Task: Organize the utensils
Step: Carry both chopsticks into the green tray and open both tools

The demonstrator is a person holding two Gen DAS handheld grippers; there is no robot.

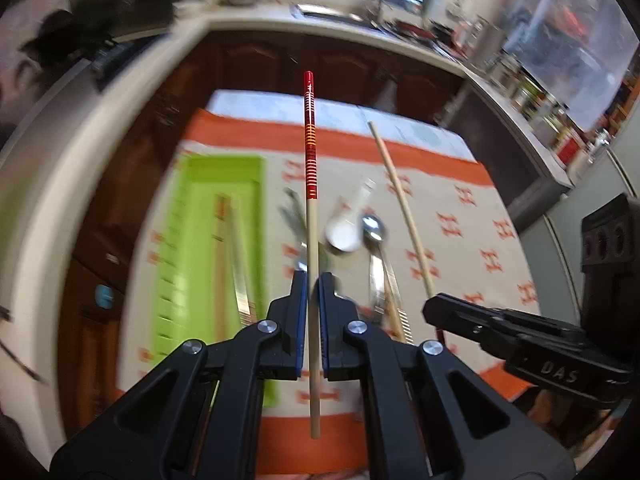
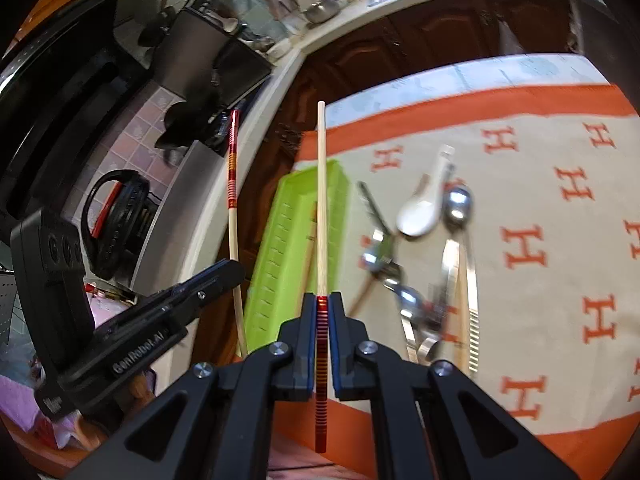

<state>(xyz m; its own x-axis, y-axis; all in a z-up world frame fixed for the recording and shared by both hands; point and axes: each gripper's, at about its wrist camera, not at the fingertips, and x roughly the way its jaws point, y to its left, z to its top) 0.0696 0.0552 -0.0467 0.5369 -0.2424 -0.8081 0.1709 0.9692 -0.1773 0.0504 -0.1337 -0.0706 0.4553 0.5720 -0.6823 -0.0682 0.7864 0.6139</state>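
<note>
The left gripper [image 1: 313, 280] clamps one chopstick [image 1: 311, 216], red end pointing away; the right gripper [image 2: 322, 300] clamps another chopstick [image 2: 321, 200], red end pointing back, both above the "H" cloth [image 2: 540, 184]. The left gripper's body reads "GenRobot.AI".

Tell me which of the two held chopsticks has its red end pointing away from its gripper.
The chopstick in the left hand-held gripper: it is clamped on its pale wood, red end forward. The right hand-held gripper clamps its chopstick on the red part, pale tip forward.
</note>
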